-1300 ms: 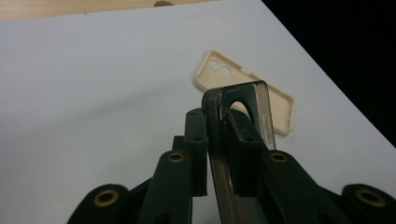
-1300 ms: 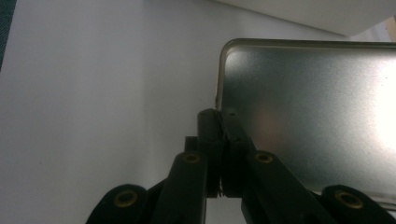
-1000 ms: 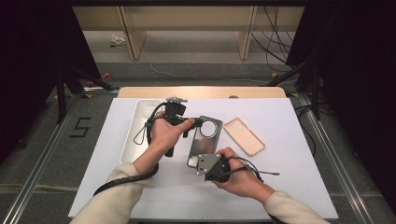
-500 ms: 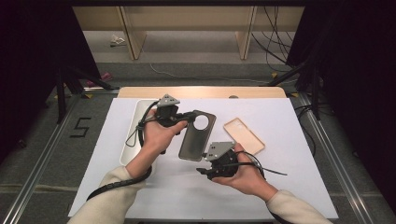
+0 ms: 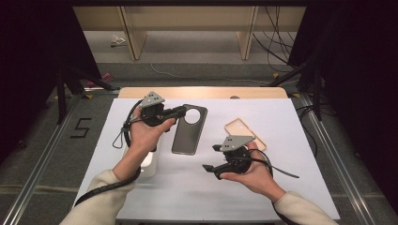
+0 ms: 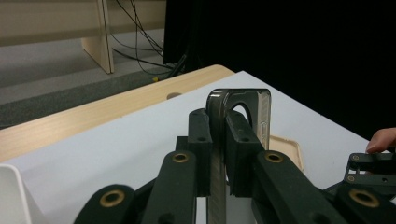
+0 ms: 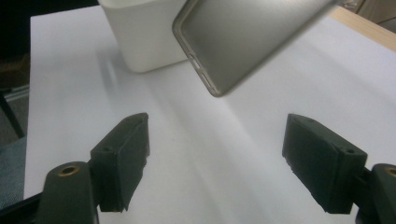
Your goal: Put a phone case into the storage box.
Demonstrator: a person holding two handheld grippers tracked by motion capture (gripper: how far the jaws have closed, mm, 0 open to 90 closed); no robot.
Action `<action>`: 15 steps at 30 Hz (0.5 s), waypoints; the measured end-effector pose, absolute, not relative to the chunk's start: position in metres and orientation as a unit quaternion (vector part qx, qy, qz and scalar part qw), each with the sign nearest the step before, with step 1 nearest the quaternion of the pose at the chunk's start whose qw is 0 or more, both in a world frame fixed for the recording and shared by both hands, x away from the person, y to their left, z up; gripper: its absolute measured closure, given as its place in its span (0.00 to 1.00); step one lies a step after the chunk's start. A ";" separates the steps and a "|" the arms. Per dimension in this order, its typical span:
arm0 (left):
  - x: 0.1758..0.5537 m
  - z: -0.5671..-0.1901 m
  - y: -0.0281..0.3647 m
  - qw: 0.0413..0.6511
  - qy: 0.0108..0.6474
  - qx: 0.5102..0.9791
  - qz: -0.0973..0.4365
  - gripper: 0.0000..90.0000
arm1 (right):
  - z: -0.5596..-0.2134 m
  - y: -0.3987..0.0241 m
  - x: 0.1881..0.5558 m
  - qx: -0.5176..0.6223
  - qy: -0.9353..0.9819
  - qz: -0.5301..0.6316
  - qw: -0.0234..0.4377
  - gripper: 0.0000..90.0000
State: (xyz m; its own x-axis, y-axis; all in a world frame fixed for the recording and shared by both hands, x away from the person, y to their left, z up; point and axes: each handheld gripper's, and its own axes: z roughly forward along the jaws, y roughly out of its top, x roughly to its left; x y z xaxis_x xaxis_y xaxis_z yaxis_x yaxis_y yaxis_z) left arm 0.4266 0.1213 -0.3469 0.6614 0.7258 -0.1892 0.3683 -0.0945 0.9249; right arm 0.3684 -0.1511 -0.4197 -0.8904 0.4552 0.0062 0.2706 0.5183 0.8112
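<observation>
A dark grey phone case (image 5: 188,133) with a round camera hole hangs above the white table, its top edge pinched in my left gripper (image 5: 180,111), which is shut on it. In the left gripper view the two pads (image 6: 201,140) clamp the case's (image 6: 245,105) thin wall. My right gripper (image 5: 211,158) sits below and to the right of the case, apart from it. Its jaws have just been opening and now stand wide in the right gripper view (image 7: 222,158), with nothing between them. The case's lower corner (image 7: 252,42) floats beyond them.
A tan phone case (image 5: 245,132) lies flat on the table to the right, seen too in the left gripper view (image 6: 287,150). A white bin (image 5: 146,161) stands under my left forearm (image 7: 140,42). A wooden strip (image 5: 202,92) borders the table's far edge.
My right gripper let go of the grey case's lower end and drew back toward the near right. My left gripper carried the case up and farther away.
</observation>
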 end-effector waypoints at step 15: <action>0.430 -0.330 0.144 0.585 0.374 0.696 0.182 0.91 | -0.419 -0.173 0.369 0.248 0.840 0.472 0.101 0.24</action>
